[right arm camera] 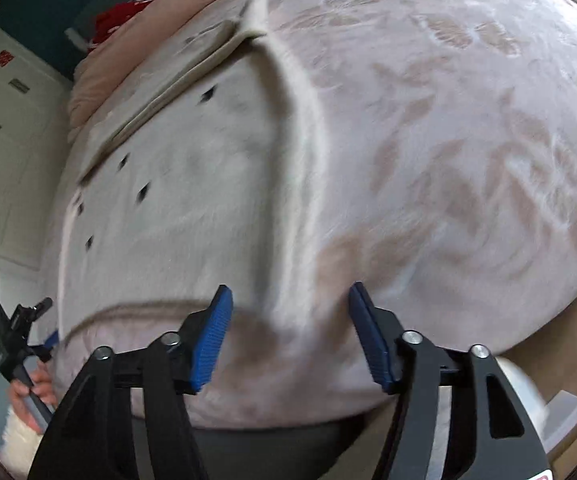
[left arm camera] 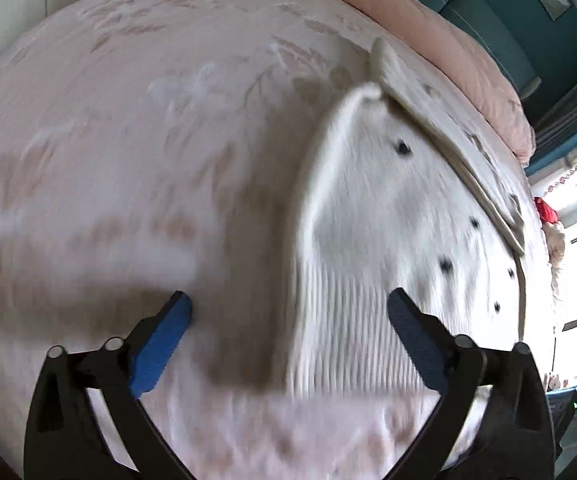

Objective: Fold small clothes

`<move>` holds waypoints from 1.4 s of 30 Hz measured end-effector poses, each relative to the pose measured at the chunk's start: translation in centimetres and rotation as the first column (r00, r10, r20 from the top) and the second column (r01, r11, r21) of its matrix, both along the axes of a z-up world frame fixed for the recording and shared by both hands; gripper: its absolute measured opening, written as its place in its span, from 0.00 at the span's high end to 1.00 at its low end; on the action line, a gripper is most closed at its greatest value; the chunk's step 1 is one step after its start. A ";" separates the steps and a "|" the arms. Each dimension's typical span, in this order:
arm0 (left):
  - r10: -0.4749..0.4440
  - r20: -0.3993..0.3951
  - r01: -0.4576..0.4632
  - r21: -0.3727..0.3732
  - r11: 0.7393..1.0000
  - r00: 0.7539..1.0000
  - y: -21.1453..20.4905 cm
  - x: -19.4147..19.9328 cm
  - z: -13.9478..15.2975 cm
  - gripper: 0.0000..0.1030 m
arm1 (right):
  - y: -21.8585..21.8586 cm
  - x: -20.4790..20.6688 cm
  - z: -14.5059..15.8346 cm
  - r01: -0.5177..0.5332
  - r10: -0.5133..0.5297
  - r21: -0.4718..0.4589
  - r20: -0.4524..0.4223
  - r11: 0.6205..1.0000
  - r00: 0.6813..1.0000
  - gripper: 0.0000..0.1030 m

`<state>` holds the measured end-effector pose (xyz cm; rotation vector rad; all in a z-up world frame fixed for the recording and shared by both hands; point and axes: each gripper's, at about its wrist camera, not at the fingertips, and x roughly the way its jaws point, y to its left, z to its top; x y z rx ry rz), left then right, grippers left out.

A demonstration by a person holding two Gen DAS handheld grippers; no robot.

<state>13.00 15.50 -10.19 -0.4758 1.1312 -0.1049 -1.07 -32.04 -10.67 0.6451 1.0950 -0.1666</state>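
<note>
Folding: barely begun, seemingly, given blur
Garment (left arm camera: 388, 208): white, spotted, spread flat on bedspread (left arm camera: 128, 140)
Left gripper (left arm camera: 288, 320): spread wide, empty
Right gripper (right arm camera: 290, 312): released, empty
Remaining: all folds

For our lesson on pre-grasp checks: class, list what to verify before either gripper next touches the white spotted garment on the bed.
1. Left gripper open: ok.
2. Right gripper open: ok.
3. Both empty: ok.
4. White fluffy garment with dark spots lying flat on the pink floral bedspread: ok.
5. Ribbed hem between the left fingers: ok.
6. Layers aligned underneath: cannot tell.
</note>
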 end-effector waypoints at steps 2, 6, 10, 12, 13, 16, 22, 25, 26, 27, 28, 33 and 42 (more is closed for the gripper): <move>0.031 0.004 -0.031 -0.041 0.999 1.000 -0.6 -1.1 -0.1 0.05 | 0.7 0.1 -0.5 -0.011 0.011 0.001 0.017 1.000 1.000 0.35; 0.096 0.013 -0.096 -0.033 0.995 0.995 -1.5 -0.2 -0.5 0.05 | 1.5 1.8 -0.8 0.003 -0.002 -0.006 0.075 1.000 0.997 0.37; 0.057 -0.021 -0.059 -0.078 0.995 0.998 -1.9 0.9 -0.2 0.79 | 2.0 3.4 -0.4 -0.003 0.000 0.029 0.089 1.000 0.996 0.89; 0.079 -0.069 -0.086 -0.111 0.990 0.994 -1.2 1.2 -0.2 0.93 | 2.2 3.5 0.8 0.007 -0.010 0.028 0.125 1.000 0.992 0.90; 0.100 -0.062 -0.107 -0.131 0.986 0.993 -0.4 0.9 0.4 0.93 | 2.7 3.6 2.2 -0.008 0.006 0.012 0.153 1.000 0.988 0.90; 0.087 0.016 -0.084 -0.150 0.985 0.996 1.4 -0.8 3.8 0.94 | 3.5 2.6 6.0 -0.048 0.049 -0.009 0.221 0.999 0.974 0.91; 0.001 0.051 0.005 -0.125 0.992 0.999 4.2 -6.2 8.5 0.95 | 4.4 -3.1 9.6 -0.176 0.185 -0.064 0.192 0.982 0.964 0.92; -0.055 -0.004 0.055 -0.082 0.995 0.998 5.8 -9.9 8.1 0.95 | 5.4 -7.5 8.4 -0.274 0.281 -0.099 0.069 0.957 0.957 0.92; -0.080 -0.051 0.077 -0.068 0.995 0.995 6.0 -11.6 7.3 0.95 | 5.7 -8.9 7.7 -0.304 0.308 -0.101 0.025 0.947 0.951 0.92; -0.101 -0.081 0.096 -0.056 0.994 0.992 6.1 -12.7 7.0 0.95 | 6.0 -9.9 7.3 -0.326 0.327 -0.096 -0.003 0.940 0.945 0.92; -0.114 -0.104 0.110 -0.045 0.993 0.988 6.1 -13.8 6.6 0.95 | 6.5 -11.4 6.8 -0.360 0.358 -0.083 -0.041 0.929 0.933 0.92; -0.171 -0.137 0.166 -0.048 0.985 0.976 5.9 -17.7 7.7 0.95 | 8.6 -16.5 6.4 -0.423 0.422 0.013 -0.117 0.906 0.899 0.97; -0.215 0.071 0.217 -0.021 0.976 0.974 3.9 -9.6 14.7 0.94 | 4.9 -8.8 11.4 -0.328 0.330 -0.050 0.042 0.943 0.943 0.95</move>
